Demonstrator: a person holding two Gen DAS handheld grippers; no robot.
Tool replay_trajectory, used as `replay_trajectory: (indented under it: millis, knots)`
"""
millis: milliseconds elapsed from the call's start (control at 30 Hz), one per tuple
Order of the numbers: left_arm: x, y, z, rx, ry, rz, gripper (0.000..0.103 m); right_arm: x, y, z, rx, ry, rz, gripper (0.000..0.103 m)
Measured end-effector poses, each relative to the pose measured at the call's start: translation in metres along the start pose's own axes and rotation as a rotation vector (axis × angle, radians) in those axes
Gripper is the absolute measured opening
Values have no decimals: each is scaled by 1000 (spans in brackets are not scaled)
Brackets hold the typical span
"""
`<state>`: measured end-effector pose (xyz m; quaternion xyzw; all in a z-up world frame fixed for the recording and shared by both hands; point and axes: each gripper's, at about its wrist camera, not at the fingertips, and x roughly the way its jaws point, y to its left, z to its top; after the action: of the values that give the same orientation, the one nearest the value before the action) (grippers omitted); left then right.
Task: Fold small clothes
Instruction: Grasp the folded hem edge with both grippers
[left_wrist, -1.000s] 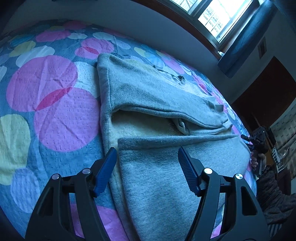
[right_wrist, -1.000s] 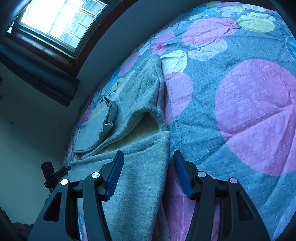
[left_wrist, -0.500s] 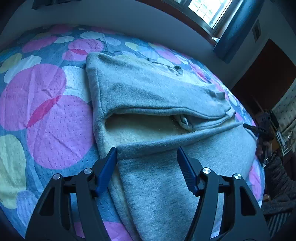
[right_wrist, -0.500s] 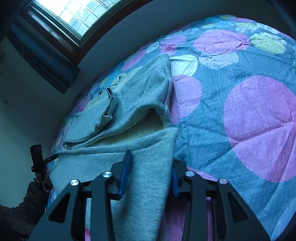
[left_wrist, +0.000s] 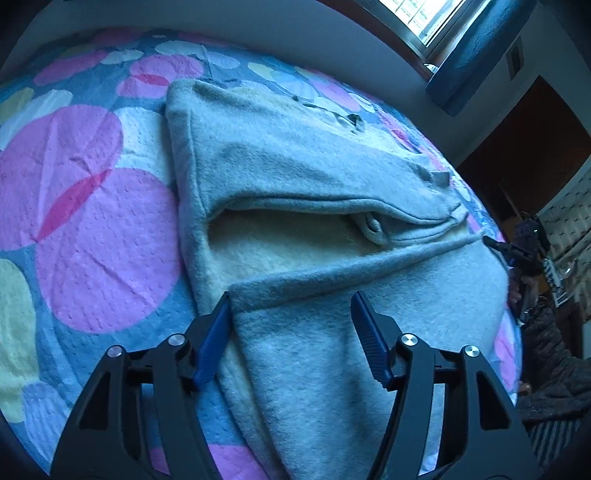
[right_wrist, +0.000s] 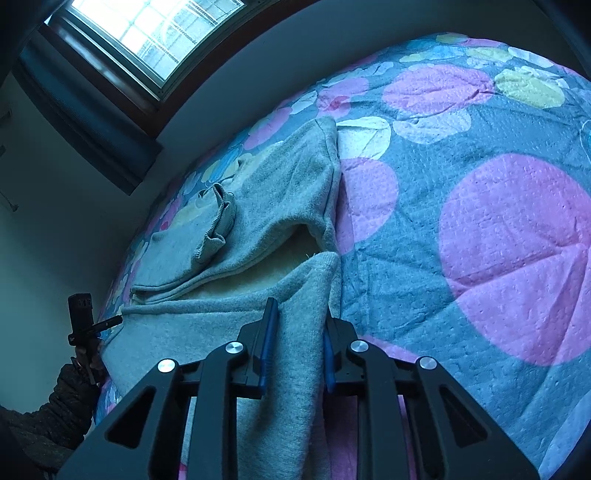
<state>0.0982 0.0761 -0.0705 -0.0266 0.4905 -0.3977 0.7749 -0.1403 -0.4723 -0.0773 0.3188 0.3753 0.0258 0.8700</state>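
A grey fleece sweatshirt (left_wrist: 303, 177) lies partly folded on the bed, its cream lining (left_wrist: 280, 247) showing in a gap between two folded layers. My left gripper (left_wrist: 291, 306) is open, its blue pads straddling the left corner of the near folded layer. My right gripper (right_wrist: 299, 317) is shut on the right corner of that same layer of the sweatshirt (right_wrist: 280, 206), cloth bunched between its pads. A folded sleeve cuff (right_wrist: 218, 229) lies on the far layer.
The bed cover (left_wrist: 92, 229) is blue with large pink, white and yellow circles, also in the right wrist view (right_wrist: 498, 240). A wall and window (right_wrist: 147, 33) run behind the bed. The other gripper and hand show at the bed's edge (left_wrist: 524, 254).
My right gripper has closed on the corner of the near layer and moved forward. My left gripper stays open and has edged closer to the fold's left corner.
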Motion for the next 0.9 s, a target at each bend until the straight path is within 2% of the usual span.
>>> replay_trajectory:
  millis: [100, 167, 267, 367, 467, 533, 633, 900]
  knots:
    - [-4, 2, -3, -27, -9, -25, 63, 0, 0, 0, -2, -2, 1, 22]
    - [-6, 6, -4, -51, -20, -27, 54, 1, 1, 0, -5, -3, 0, 22]
    - [-5, 4, -5, -37, -14, 28, 41, 1, 1, 0, -9, -2, -3, 22]
    - [-3, -9, -6, 33, -6, 108, 41, 2, 4, -1, -23, -2, -16, 22]
    - [5, -18, -5, 71, 9, 151, 49, 1, 9, -1, -47, -5, -42, 22]
    - [6, -21, -4, 96, 16, 181, 45, -1, 13, -1, -60, -16, -55, 17]
    - [-4, -26, -2, 111, -25, 219, 10, -10, 23, 0, -86, -41, -67, 13]
    - [-55, -54, -7, 148, -211, 188, 8, -44, 56, 0, -185, -120, -66, 10]
